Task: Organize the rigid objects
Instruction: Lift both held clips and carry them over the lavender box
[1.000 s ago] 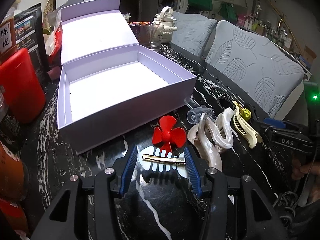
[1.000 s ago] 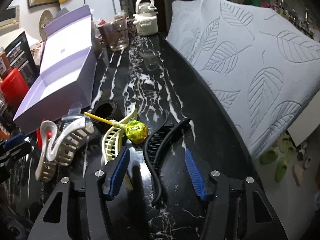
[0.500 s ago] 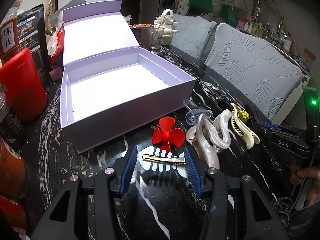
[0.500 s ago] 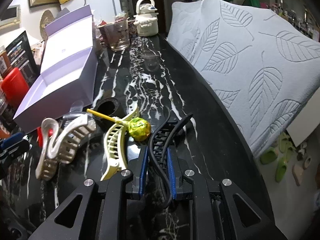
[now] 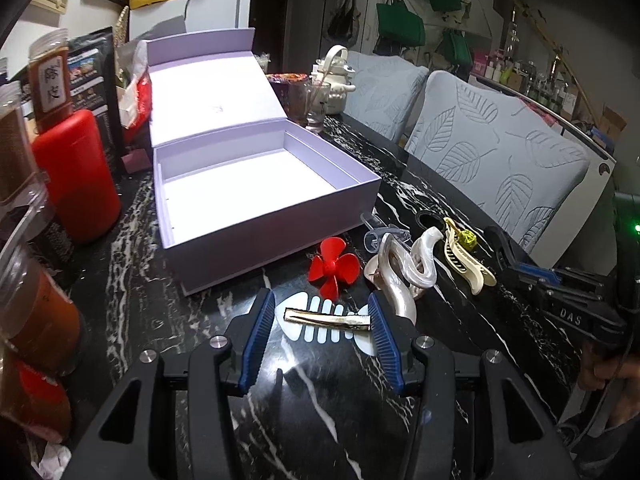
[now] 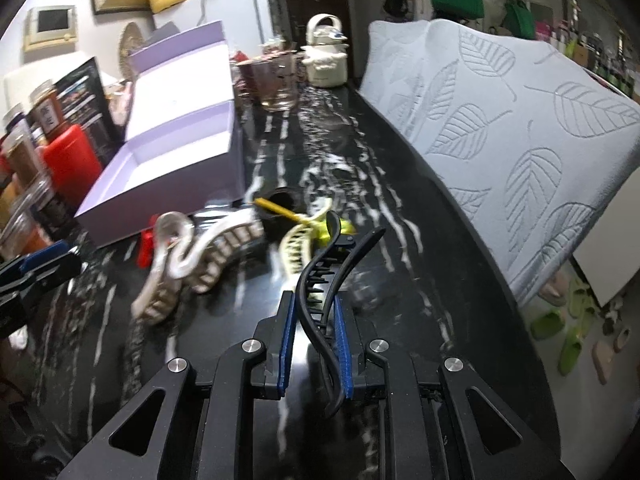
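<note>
My right gripper (image 6: 314, 304) is shut on a black hair claw (image 6: 328, 264) and holds it lifted above the black marble table. My left gripper (image 5: 322, 320) is open around a white fishbone hair clip (image 5: 328, 320) with a gold bar, lying on the table. An open lilac box (image 5: 256, 196) stands behind it, empty; it also shows in the right wrist view (image 6: 176, 152). A red propeller (image 5: 334, 266), a pearly wavy claw (image 5: 400, 272), a cream claw (image 5: 464, 256) and a yellow lollipop (image 5: 466, 238) lie in a row to the right.
Red canister (image 5: 76, 176) and jars (image 5: 24, 280) stand along the left. A glass cup (image 5: 312, 100) and a white teapot (image 5: 334, 80) are behind the box. Leaf-patterned chair backs (image 6: 500, 128) line the table's right edge. A clear plastic piece (image 5: 378, 234) lies by the box.
My right gripper closed on the black hair claw and has lifted it off the table, swinging left. My left gripper has stayed open around the fishbone clip.
</note>
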The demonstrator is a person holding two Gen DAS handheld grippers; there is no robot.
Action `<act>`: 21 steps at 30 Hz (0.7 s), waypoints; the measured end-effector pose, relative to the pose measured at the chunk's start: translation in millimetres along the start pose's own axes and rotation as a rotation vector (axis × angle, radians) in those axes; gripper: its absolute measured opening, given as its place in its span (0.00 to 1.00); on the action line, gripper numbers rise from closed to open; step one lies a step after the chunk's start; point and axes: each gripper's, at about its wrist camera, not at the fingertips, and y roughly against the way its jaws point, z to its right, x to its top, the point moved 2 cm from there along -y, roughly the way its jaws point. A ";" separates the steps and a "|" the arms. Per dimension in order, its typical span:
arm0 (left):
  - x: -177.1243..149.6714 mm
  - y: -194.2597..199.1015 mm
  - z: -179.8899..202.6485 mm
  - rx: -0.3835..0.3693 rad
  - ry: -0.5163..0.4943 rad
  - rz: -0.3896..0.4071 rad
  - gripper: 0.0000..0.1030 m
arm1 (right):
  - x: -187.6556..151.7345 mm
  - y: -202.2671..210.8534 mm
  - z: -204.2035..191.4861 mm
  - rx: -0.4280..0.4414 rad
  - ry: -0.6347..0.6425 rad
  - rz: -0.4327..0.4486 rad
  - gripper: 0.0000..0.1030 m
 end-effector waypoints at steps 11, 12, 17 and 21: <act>-7.1 41.8 -11.5 0.060 0.019 0.057 0.47 | -13.4 27.3 -43.0 0.107 0.066 0.028 0.18; -8.1 44.1 -12.2 0.065 0.020 0.059 0.47 | -14.1 29.1 -46.6 0.117 0.071 0.029 0.18; -8.6 56.1 -18.5 0.088 0.030 0.074 0.47 | -17.0 38.5 -64.9 0.165 0.107 0.035 0.18; -4.4 62.1 -21.3 0.094 0.022 0.093 0.47 | -15.6 44.9 -79.5 0.195 0.143 0.047 0.18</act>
